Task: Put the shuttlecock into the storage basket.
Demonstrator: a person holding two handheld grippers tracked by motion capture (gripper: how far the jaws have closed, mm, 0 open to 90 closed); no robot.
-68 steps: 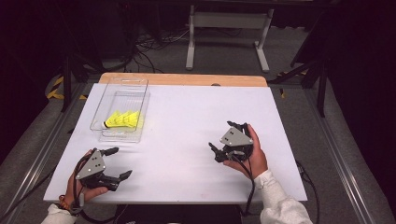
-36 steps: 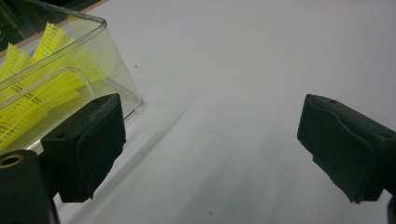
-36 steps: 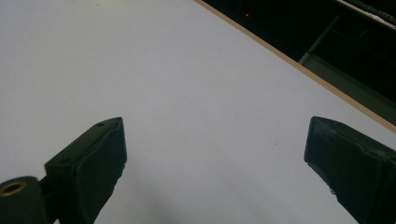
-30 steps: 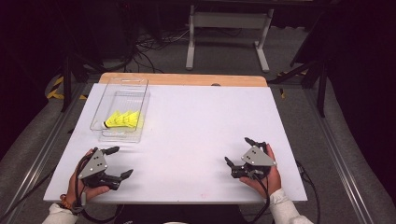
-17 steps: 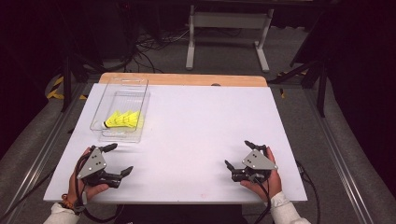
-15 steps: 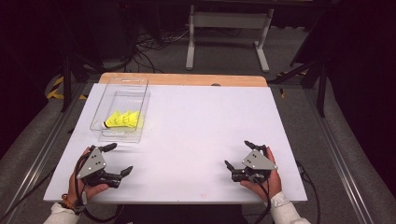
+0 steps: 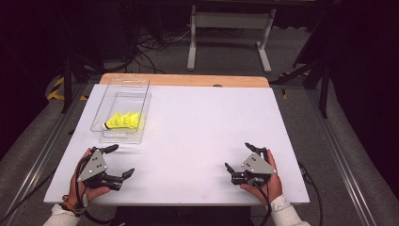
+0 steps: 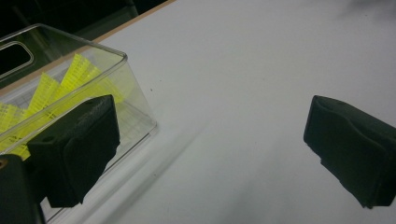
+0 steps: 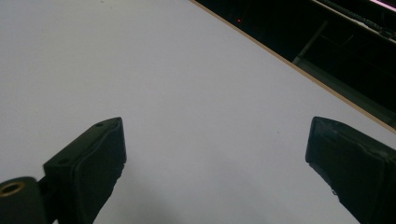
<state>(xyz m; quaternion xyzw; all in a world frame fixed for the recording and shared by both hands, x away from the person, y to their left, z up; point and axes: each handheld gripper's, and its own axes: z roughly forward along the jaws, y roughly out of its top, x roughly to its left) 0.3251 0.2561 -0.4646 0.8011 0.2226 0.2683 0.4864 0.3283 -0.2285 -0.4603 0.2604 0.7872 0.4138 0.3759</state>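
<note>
Near the table's (image 7: 197,122) left rear edge, a clear plastic bin (image 7: 123,111) holds yellow shuttlecocks (image 7: 124,120). The left tool (image 7: 116,163) rests close in front of the bin, jaws wide and empty; the right tool (image 7: 241,158) sits well apart, also wide and empty. Shuttlecocks look feather-light with crushable skirts, probably best gripped gently at the cork. No writing is legible.

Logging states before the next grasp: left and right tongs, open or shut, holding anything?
Left tongs: open, holding nothing, near the clear box.
Right tongs: open, holding nothing, over bare table.
</note>
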